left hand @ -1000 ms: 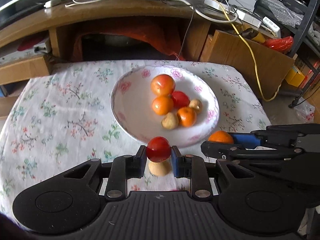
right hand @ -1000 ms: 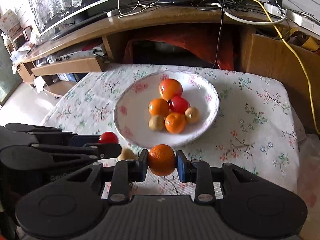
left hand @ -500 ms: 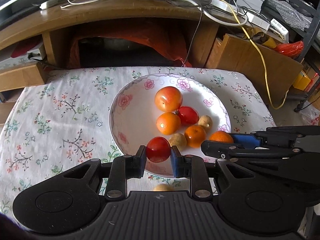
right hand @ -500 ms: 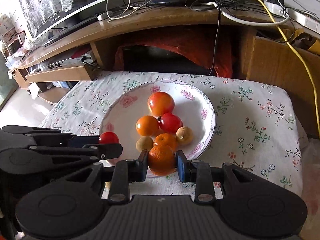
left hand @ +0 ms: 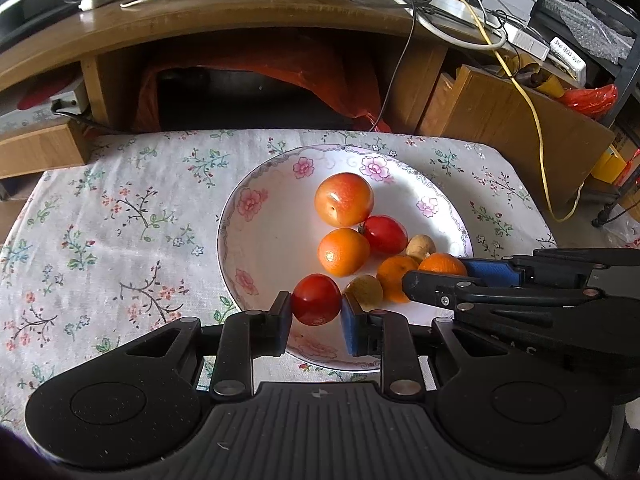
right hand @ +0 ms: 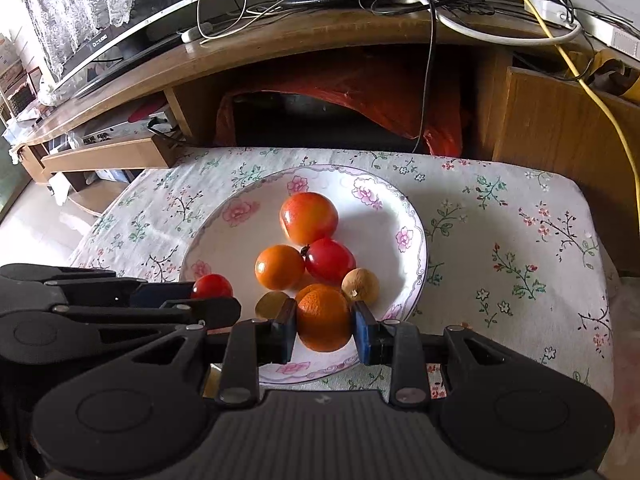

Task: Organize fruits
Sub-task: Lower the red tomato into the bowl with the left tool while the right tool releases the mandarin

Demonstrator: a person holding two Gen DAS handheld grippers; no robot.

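A white flowered plate (left hand: 256,240) (right hand: 224,240) sits on the floral tablecloth and holds several fruits: a large red-orange one (left hand: 343,199), oranges, a red tomato (left hand: 384,234) and small brown fruits. My left gripper (left hand: 316,314) is shut on a small red tomato (left hand: 316,299), held over the plate's near rim. My right gripper (right hand: 324,326) is shut on an orange (right hand: 323,322), held over the plate's near right part. In the left wrist view the right gripper (left hand: 440,276) reaches in from the right with its orange (left hand: 442,264).
The floral tablecloth (left hand: 100,240) covers a small table. Behind it stands a wooden desk (left hand: 240,20) with cables, with an orange bag (left hand: 280,76) underneath. A wooden board (left hand: 512,120) leans at the right. A TV (right hand: 120,20) stands on the desk's left.
Both grippers have moved forward with their fruits, from in front of the plate to above its near part. The small brown fruit that lay on the cloth before the plate has dropped out of view.
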